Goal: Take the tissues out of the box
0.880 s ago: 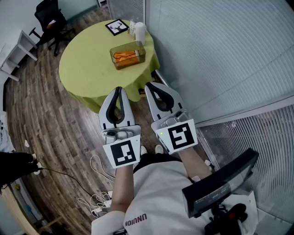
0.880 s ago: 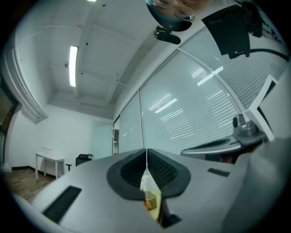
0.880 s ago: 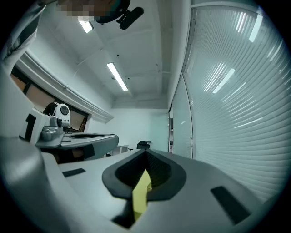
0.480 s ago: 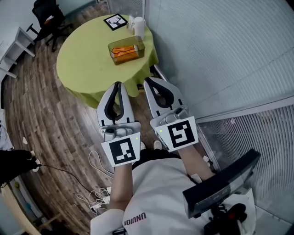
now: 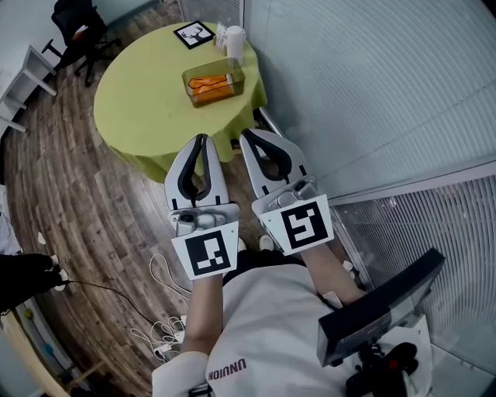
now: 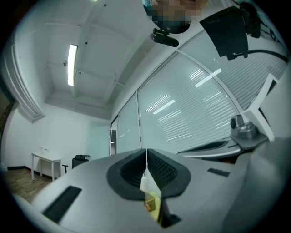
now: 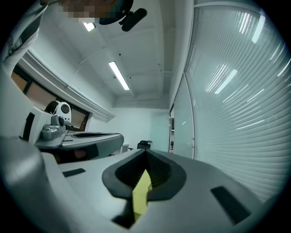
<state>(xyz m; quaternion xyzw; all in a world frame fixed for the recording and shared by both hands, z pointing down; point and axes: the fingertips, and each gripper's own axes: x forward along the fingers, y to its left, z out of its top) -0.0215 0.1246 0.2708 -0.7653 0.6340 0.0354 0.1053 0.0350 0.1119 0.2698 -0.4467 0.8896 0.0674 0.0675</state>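
The tissue box (image 5: 210,81), a clear brownish box with orange contents, stands on the round table (image 5: 143,101) with the green cloth, near its right edge. My left gripper (image 5: 200,139) and right gripper (image 5: 246,133) are held side by side in front of my body, short of the table's near edge and well apart from the box. Both are shut with nothing held. In the left gripper view the left gripper (image 6: 146,151) has its pads together, with a sliver of green cloth below them. The right gripper (image 7: 146,154) looks the same in its own view.
A framed picture (image 5: 194,35) and a white cup (image 5: 235,43) stand at the table's far side. An office chair (image 5: 77,23) and a white shelf (image 5: 27,77) are at the back left. Cables (image 5: 167,329) lie on the wood floor. A blinds-covered glass wall (image 5: 372,85) runs along the right, and a monitor (image 5: 380,310) is at the lower right.
The table and box have slid slightly up and left in the head view. Both grippers stay shut and side by side, shifted only a little.
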